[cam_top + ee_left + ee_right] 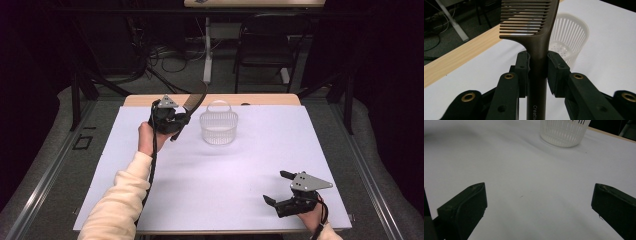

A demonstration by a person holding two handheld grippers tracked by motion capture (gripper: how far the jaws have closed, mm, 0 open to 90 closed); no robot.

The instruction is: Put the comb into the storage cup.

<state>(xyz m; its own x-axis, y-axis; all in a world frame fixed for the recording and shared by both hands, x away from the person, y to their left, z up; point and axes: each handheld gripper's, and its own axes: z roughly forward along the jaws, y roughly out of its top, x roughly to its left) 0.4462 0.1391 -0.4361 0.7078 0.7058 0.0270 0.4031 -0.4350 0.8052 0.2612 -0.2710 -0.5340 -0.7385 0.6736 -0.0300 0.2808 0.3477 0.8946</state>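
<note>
One overhead camera, two riding on the tools.
High view looks forward and down on the tabletop (225, 170); both tool views sit close, sharing the white basket (218, 127).

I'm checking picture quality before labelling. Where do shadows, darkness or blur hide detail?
High view: the room around the table is nearly black. Left gripper view: the comb is sharp, its near handle softer, the basket slightly soft. Right gripper view: the near jaws are dark and blurred, and a soft shadow lies under the basket.

comb (192, 102) — just left of basket (218, 131)
</note>
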